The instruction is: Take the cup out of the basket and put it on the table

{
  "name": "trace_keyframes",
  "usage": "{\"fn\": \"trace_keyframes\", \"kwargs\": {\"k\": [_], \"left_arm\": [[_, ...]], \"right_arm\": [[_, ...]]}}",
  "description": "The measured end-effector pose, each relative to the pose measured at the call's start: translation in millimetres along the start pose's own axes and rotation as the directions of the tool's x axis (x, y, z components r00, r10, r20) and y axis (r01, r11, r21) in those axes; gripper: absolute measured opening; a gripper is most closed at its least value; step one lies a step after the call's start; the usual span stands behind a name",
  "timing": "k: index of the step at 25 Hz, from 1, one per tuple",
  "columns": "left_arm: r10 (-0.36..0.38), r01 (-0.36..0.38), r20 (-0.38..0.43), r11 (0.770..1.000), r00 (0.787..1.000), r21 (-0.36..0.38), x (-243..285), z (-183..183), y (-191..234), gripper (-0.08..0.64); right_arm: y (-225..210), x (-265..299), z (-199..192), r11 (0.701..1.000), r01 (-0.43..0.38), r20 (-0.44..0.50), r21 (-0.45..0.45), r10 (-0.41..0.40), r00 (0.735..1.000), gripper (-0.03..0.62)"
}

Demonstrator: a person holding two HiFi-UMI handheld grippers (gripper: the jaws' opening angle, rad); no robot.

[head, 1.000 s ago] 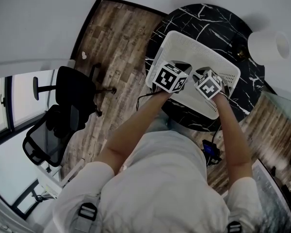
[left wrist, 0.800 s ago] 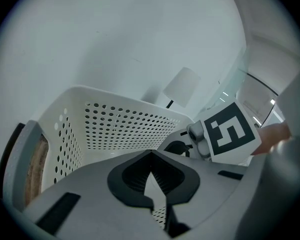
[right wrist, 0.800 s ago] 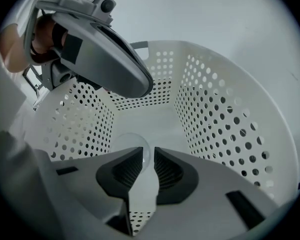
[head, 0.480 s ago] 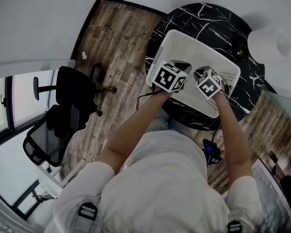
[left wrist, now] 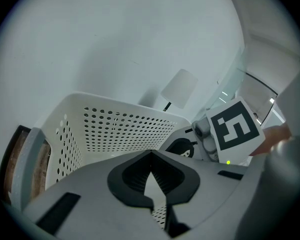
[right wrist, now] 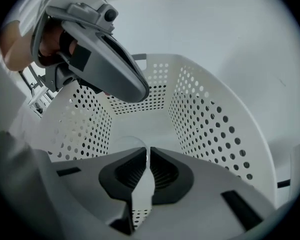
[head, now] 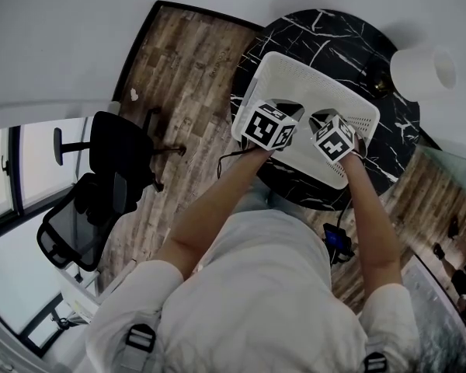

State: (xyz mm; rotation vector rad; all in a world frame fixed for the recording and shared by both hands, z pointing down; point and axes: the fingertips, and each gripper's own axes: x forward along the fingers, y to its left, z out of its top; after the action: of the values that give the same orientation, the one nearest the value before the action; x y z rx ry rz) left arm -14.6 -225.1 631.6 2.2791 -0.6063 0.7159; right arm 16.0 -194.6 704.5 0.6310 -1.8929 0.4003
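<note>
A white perforated basket stands on the round black marble table. Both grippers reach into its near side. In the right gripper view a clear cup stands on the basket floor, mostly hidden by the left jaw. My right gripper has its jaws drawn together to a thin slit, and the cup's rim runs into that slit. My left gripper is shut with nothing in it, above the basket wall. It hangs above the basket as a grey body in the right gripper view.
A white lamp stands at the table's far right edge, also seen from the left gripper as a lamp. Two black office chairs stand on the wood floor to the left. A wall runs behind the table.
Both grippers stay at the basket's near side. They and the basket sit slightly higher in the head view. Nothing has been lifted or let go.
</note>
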Motion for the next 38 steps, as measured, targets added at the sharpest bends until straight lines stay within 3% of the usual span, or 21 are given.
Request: {"fn": "trace_keyframes", "kwargs": {"k": [21,38], "left_arm": [[-0.015,0.007,0.099,0.997,0.995,0.080,-43,33,-46,0.005],[-0.018,-0.008,0.199,0.991,0.980,0.131,-87,52,-79,0.005]], "right_arm": [[4,-88,23,0.996,0.092,0.122,0.002,-0.092,0.988,0.026],[22,-178,56,0.982,0.185,0.224,-0.028,-0.175,0.959,0.026]]}}
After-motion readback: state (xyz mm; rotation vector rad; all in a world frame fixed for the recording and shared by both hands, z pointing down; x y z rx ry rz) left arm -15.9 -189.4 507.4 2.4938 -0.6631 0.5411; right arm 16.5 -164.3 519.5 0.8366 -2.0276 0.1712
